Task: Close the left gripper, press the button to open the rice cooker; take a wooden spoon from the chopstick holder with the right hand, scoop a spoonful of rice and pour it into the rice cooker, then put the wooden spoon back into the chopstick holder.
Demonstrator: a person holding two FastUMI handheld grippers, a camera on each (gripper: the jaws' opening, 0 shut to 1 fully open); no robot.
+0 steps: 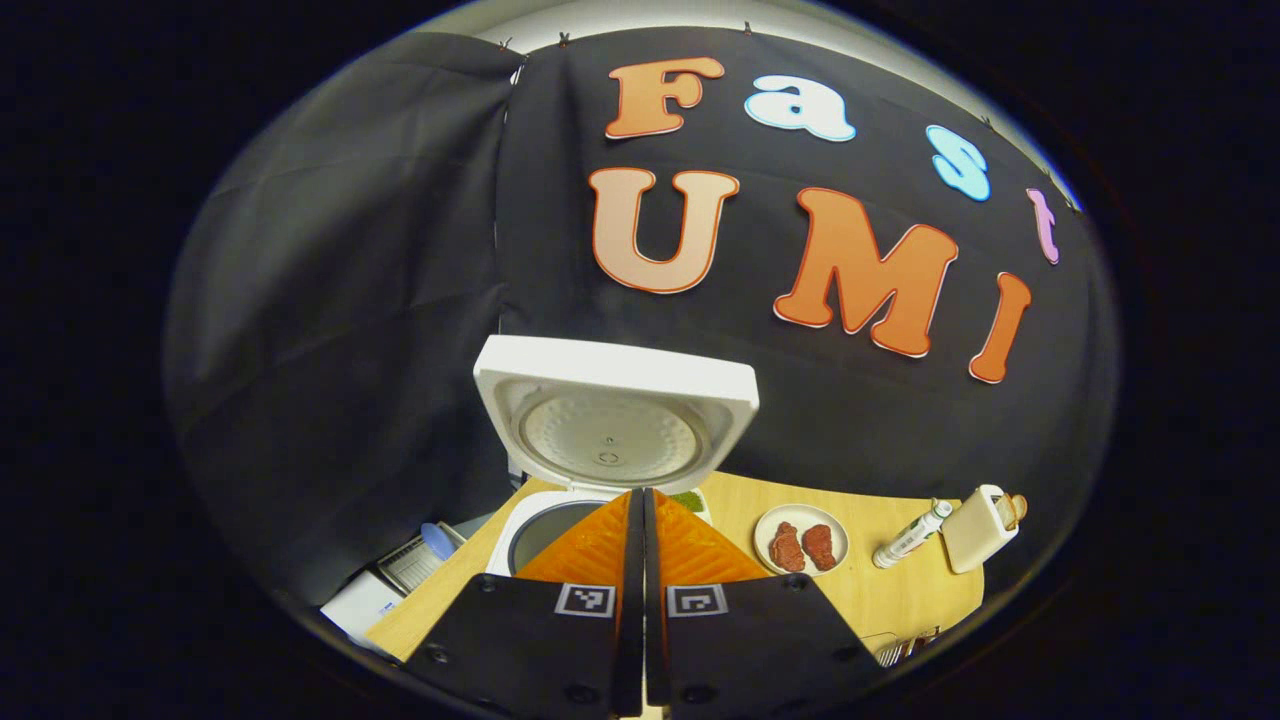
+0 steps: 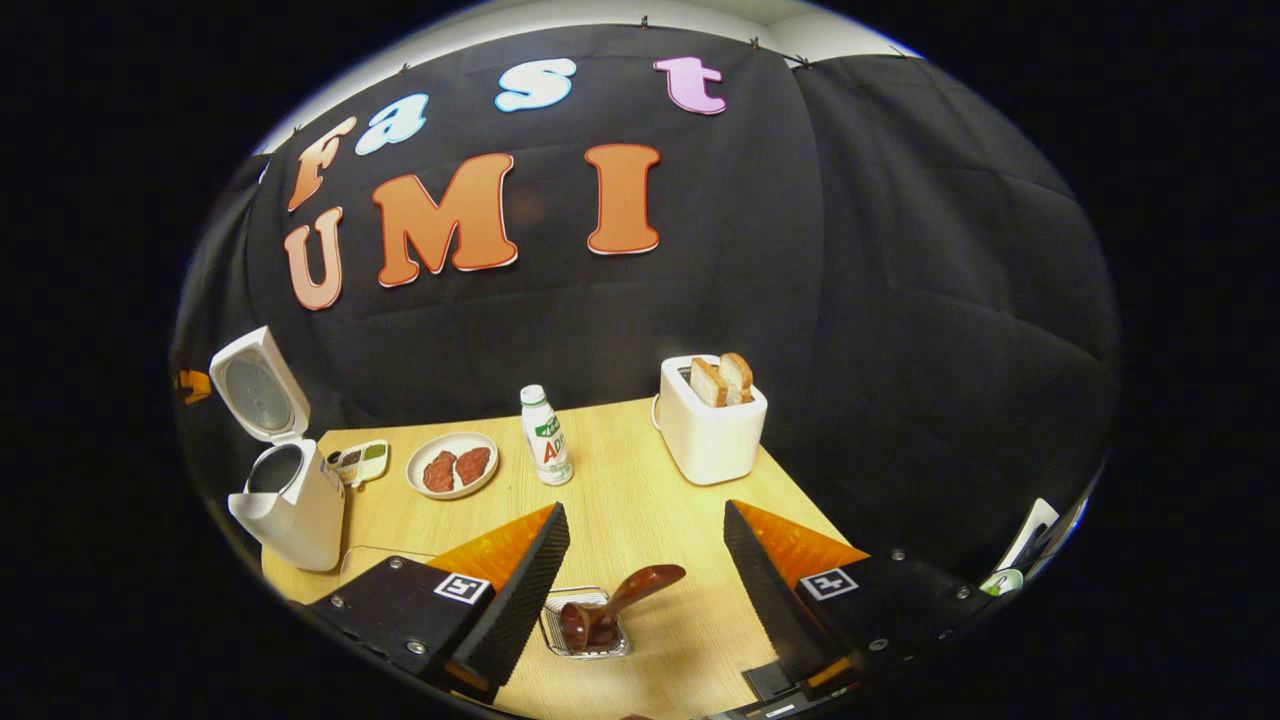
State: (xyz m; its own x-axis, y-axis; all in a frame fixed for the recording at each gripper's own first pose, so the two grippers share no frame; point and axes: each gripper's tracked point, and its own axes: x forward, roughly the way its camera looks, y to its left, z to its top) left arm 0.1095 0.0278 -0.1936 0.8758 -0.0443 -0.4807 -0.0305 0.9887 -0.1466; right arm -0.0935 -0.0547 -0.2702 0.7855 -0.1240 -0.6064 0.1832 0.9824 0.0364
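Left tongs (image 1: 642,500) — black screwed plates, square coded tags; right tongs (image 2: 645,535) alike.

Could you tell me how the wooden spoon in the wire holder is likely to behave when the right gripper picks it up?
The wooden spoon looks rigid, so it probably won't flex. It leans loosely in the wire chopstick holder, so it may pivot on contact. Its glossy surface could be slippery between the open right gripper fingers.

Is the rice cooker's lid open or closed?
Open. The rice cooker has its lid standing straight up, and its inner pot shows below.
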